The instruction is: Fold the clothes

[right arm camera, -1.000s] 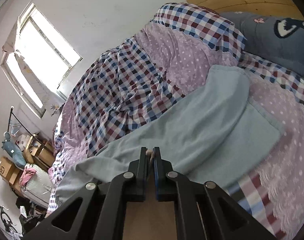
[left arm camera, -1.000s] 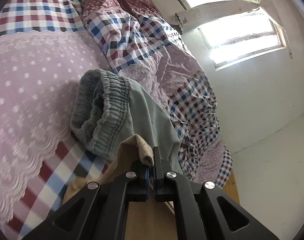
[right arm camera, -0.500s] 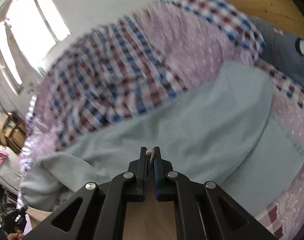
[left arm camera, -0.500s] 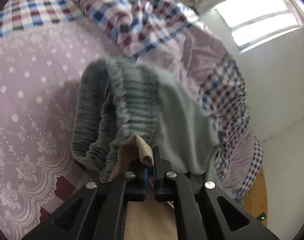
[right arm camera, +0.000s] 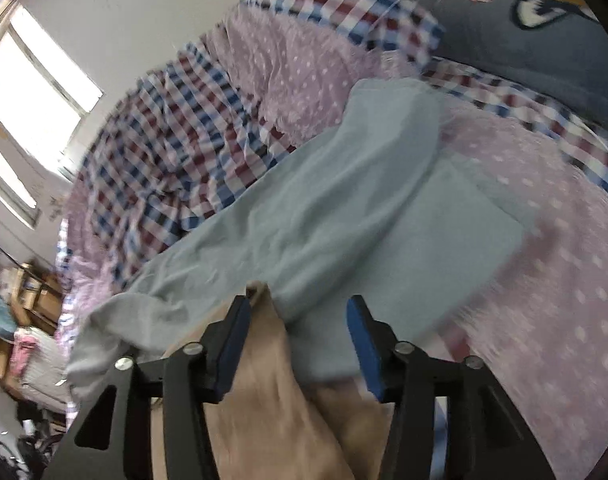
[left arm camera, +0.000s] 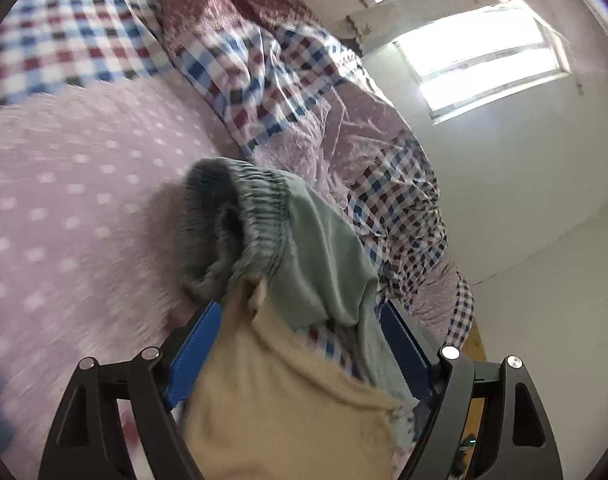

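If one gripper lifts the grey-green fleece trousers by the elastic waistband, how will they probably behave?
The grey-green fleece trousers would probably hang limp, since they already drape in soft folds over the bed. The gathered waistband looks thick, so it likely gives a firm hold. The long leg would probably trail and drag.

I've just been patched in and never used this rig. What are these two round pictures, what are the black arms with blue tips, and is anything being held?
Each picture comes from a camera on a hand-held gripper, looking along its two fingers. The left gripper and right gripper both show blue pads. Their jaws are opening, so nothing is pinched now; beige cloth lies loose between them. Ahead, grey-green trousers, waistband toward the left camera, lie on a bed with pink dotted and checked covers.
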